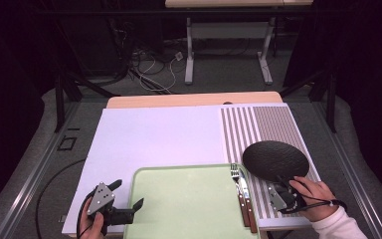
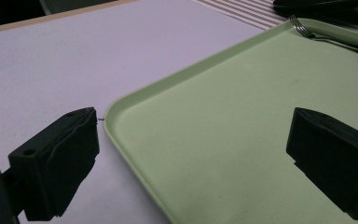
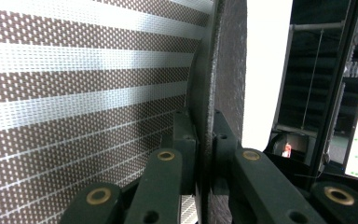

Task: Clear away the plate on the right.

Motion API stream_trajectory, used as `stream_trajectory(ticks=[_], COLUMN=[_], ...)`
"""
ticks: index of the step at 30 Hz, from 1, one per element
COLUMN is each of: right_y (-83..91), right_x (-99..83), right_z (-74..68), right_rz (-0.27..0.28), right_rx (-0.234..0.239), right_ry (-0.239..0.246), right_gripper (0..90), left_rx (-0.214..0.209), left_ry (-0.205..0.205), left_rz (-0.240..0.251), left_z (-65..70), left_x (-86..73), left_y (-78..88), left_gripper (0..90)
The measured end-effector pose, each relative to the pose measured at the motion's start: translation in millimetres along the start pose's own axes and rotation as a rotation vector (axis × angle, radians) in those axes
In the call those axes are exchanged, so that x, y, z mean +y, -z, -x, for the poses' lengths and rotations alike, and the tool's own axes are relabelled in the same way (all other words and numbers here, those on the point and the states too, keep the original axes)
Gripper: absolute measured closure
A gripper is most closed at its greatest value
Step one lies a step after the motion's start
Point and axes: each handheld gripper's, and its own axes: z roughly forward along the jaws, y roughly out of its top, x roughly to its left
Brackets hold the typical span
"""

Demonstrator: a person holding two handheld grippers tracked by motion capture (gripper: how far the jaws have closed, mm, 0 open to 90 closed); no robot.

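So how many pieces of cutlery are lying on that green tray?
2, side by side along the right edge of the green tray: a fork on the left and a knife to its right, both with brown handles toward the person.

Pale green tray (image 1: 189, 204) sits on a white desk (image 1: 154, 134), with a brown-and-silver striped placemat (image 1: 263, 124) right of the tray. The plate (image 1: 275, 160) on the placemat is matte black and speckled. Both claws are black too, and the cutlery handles (image 1: 246, 211) on the tray's right edge are brown.
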Motion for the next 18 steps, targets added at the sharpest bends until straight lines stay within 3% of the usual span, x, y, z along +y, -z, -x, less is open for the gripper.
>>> stream_trajectory(ticks=[10, 11, 12, 16, 18], right_y=[2.8, -1.8, 0.4, -0.1, 1.0], right_x=[-1.1, -2.9, -1.6, -3.0, -2.7], right_z=[2.8, 0.5, 1.9, 2.7, 5.1], right_rz=[-0.044, 0.02, -0.016, -0.015, -0.035], right_rx=[0.01, -0.036, -0.01, -0.015, 0.003], right_ry=[-0.005, -0.009, 0.004, -0.01, 0.009], right_gripper=[84.9, 84.9, 84.9, 85.0, 84.9], left_rx=[0.001, 0.001, 0.001, 0.002, 0.003], left_ry=[0.006, 0.008, 0.008, 0.011, 0.013], left_rz=[0.002, 0.003, 0.003, 0.002, 0.003], left_z=[-0.6, -0.6, -0.7, -0.8, -1.1], left_x=[-0.3, -0.4, -0.4, -0.5, -0.6], left_y=[0.1, 0.0, 0.1, 0.3, 0.4], left_gripper=[2.8, 2.8, 2.8, 2.8, 2.8])
